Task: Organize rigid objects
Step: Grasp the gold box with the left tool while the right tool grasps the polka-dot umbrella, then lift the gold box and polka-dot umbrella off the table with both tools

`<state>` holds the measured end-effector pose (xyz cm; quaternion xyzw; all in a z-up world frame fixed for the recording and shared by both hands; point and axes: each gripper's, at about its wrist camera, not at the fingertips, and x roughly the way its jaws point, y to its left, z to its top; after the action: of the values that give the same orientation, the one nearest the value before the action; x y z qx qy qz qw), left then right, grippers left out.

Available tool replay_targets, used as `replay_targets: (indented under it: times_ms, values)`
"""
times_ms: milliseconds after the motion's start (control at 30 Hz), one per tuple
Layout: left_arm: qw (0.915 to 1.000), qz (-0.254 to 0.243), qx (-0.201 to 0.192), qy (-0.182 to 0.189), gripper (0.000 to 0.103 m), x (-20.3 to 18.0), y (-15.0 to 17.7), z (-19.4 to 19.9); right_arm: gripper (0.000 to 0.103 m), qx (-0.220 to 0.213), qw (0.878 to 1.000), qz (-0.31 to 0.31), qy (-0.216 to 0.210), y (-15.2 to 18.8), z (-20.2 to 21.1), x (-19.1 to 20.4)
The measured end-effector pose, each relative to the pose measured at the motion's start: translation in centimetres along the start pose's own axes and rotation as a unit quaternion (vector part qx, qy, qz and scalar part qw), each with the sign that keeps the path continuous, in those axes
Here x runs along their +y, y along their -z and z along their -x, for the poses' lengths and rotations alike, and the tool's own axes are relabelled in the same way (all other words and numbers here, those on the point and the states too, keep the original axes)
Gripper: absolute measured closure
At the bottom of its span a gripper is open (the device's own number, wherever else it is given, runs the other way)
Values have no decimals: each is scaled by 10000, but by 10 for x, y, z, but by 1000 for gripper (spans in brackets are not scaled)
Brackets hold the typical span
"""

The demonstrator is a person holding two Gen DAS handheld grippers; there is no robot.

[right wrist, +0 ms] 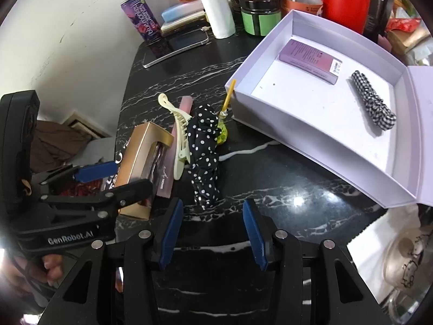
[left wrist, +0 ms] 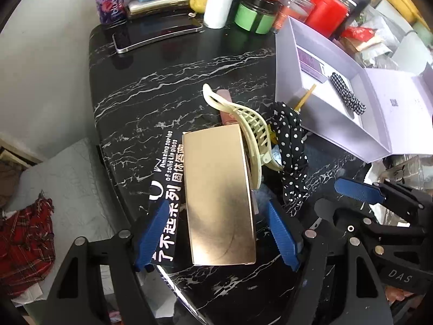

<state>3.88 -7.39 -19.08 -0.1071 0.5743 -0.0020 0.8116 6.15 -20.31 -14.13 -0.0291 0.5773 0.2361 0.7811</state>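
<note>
A gold box (left wrist: 219, 195) lies on the black marble table (left wrist: 167, 86), with a black lip-gloss box (left wrist: 167, 211) at its left. My left gripper (left wrist: 216, 233) is open with its blue fingers on either side of both boxes, not touching the gold one. A cream hair claw (left wrist: 243, 124), a pink flat box (left wrist: 227, 105) and a polka-dot scrunchie (left wrist: 292, 146) lie just beyond. My right gripper (right wrist: 213, 233) is open and empty, just short of the scrunchie (right wrist: 204, 151). The open white box (right wrist: 319, 103) holds a purple carton (right wrist: 308, 57) and a checked scrunchie (right wrist: 373, 103).
Jars, a red tin (right wrist: 343, 0), a white roll (right wrist: 216, 8), a purple can (right wrist: 140, 19) and a phone (right wrist: 176, 46) crowd the table's far edge. A yellow lollipop (right wrist: 224, 119) lies by the white box. A wall is at the left.
</note>
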Motion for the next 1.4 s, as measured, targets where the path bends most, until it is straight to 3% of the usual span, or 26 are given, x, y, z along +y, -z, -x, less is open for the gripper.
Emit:
replay_targets:
  times_ms: [33, 167, 1000, 1033, 1100, 1167, 1400]
  values:
    - [10000, -10, -2, -14, 29, -1, 0, -1, 57, 5, 10000, 13, -4, 0, -2, 0]
    - [9997, -109, -124, -202, 55, -6, -2, -1, 57, 20, 10000, -1, -48, 1, -5, -3]
    - [9994, 276, -224, -34, 60, 3, 7, 18, 57, -34, 9994, 3, -352, -18, -26, -3]
    - [9994, 277, -224, -34, 60, 3, 8, 18, 58, -22, 9993, 0, -373, -20, -29, -3]
    - [9994, 275, -208, -48, 60, 3, 11, 19, 74, 35, 9989, -47, -458, -22, -35, -5]
    - [9994, 274, -204, -53, 60, 2, 12, 19, 83, 97, 9982, -102, -578, -23, -40, -7]
    - [9996, 224, -172, -34, 60, -8, 22, 25, 86, -49, 9979, 254, -593, -10, -26, 1]
